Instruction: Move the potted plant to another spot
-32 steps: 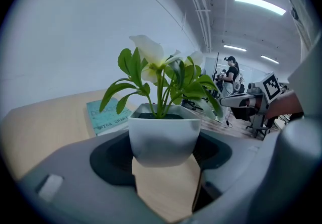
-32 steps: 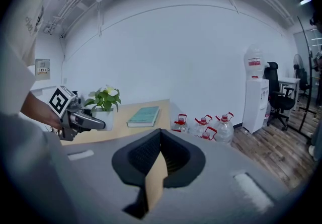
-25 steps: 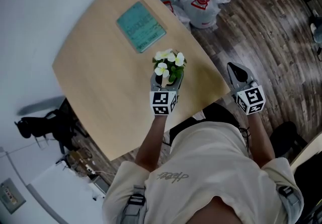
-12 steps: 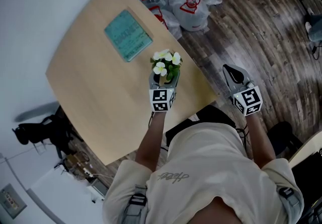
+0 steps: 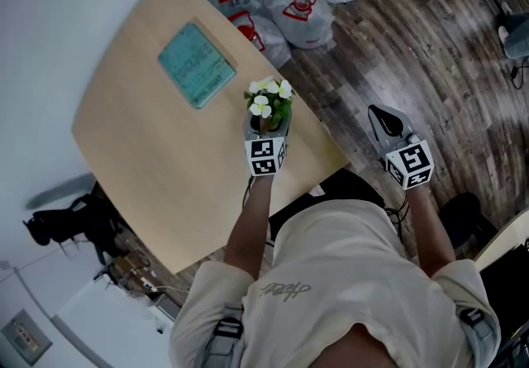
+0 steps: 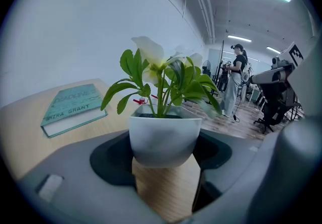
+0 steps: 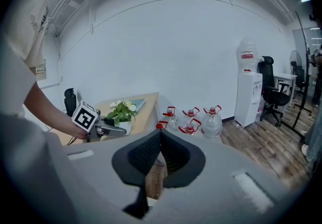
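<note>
Left gripper point(image 5: 265, 128) is clamping its jaws on both sides of the small white tapered pot with the green, white-flowered plant point(image 6: 165, 140). It is gripping low on the pot, likely so the plant rides upright and the leaves are not being crushed. Pot is sitting low over the light wooden table point(image 5: 165, 160), near its right edge. It is well apart from the teal paperback book point(image 5: 196, 65); contact with the tabletop cannot be told. Right gripper point(image 5: 385, 120) is hanging beyond the table edge over the floor, jaws together and empty, probably to leave the path free.
</note>
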`<state>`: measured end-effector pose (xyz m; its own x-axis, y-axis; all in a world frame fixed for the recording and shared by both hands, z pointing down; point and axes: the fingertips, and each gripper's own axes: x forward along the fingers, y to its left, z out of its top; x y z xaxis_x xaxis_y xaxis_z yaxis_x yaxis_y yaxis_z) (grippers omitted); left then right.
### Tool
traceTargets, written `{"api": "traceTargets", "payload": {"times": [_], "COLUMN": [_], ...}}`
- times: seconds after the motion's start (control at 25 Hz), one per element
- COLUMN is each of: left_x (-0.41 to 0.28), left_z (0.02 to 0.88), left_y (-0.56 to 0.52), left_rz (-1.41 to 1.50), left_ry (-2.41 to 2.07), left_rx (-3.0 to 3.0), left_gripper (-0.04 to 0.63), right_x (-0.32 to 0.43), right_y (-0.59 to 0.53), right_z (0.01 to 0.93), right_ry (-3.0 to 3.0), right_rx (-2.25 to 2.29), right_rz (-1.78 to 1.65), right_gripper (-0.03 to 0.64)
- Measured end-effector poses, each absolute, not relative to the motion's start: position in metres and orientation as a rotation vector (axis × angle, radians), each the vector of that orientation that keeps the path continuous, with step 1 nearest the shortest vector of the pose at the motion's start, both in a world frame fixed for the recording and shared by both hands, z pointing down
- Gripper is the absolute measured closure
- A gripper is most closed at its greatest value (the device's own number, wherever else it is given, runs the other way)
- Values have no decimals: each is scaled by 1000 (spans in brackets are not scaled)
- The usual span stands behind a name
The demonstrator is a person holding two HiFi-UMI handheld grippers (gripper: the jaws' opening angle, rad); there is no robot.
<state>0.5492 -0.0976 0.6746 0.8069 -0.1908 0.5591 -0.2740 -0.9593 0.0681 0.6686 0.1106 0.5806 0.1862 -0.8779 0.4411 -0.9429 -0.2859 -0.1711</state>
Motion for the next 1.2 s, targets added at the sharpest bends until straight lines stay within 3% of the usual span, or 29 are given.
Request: {"api": "traceTargets", "payload": {"times": [1.2], "left_x": [540], "left_z": [698], "left_y": [-100], "left_rz": [952], "left_ry": [-404], "left_rx": [2918], "left_gripper": [238], "right_x": [662], "right_y": [119], "right_z": [593], "right_ry": [-1764], "right_rx": [2311], "right_rz": [744], "right_gripper": [614]}}
